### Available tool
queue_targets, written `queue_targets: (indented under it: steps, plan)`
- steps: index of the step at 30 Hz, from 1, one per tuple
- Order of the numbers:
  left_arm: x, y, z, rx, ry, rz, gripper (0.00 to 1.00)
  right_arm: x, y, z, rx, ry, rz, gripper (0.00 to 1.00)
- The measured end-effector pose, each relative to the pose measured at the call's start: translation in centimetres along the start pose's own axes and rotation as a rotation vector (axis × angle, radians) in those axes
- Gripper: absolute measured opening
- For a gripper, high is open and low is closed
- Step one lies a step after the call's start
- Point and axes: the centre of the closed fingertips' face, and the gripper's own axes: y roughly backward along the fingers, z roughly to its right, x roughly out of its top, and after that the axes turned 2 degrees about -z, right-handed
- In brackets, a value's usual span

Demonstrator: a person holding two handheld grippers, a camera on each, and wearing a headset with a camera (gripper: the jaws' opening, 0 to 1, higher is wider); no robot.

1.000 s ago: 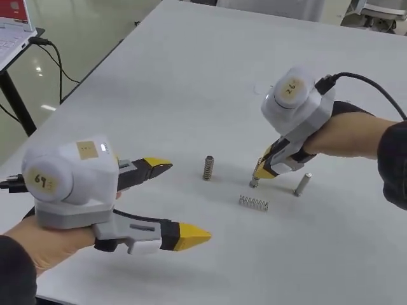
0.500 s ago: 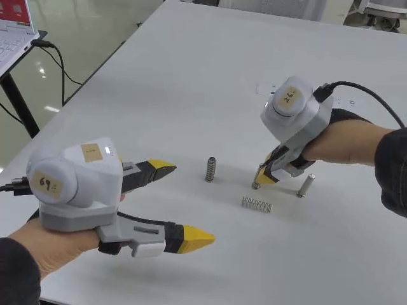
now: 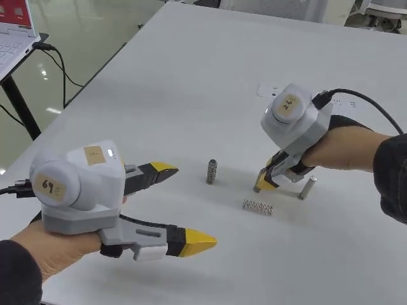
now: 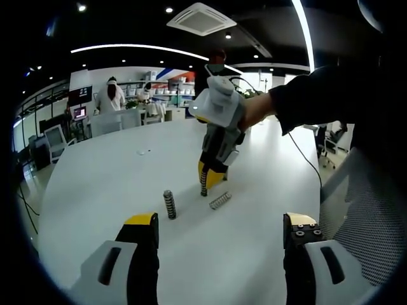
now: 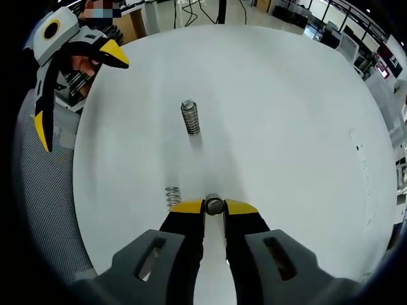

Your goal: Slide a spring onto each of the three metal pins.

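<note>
My right gripper [image 3: 261, 183] [image 5: 214, 210] is shut on a metal pin [image 3: 257, 188] [image 5: 214, 203] that stands on the white table [image 3: 191, 95]. In the left gripper view the right gripper [image 4: 210, 178] holds that pin [image 4: 203, 186] upright. A second pin with a spring on it [image 3: 211, 171] [image 4: 169, 204] [image 5: 189, 117] stands to the left. Just in front lies a loose spring [image 3: 257, 206] [image 4: 220, 201] [image 5: 172, 194]. A bare pin [image 3: 307, 187] rests on the right. My left gripper [image 3: 184, 204] [image 4: 220, 222] hovers open at the near left, holding nothing.
A laptop [image 3: 14, 28] on a side stand with cables sits off the table's far left. A small white patch [image 3: 267, 90] lies on the table behind the right gripper, whose black cable [image 3: 362, 98] trails to the right. Desks and people stand in the background.
The right gripper's body has tipped slightly lower over the pin that it holds. The left gripper stays open in place. The rest of the shift is the head camera's.
</note>
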Motion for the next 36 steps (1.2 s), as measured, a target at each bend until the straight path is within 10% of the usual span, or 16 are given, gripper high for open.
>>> queue_targets:
  steps: [36]
  plan:
    - [0.1,-0.1,0.1,-0.002,0.002,-0.002,0.78,-1.0,1.4,0.4,-0.016,-0.017,0.007,0.25]
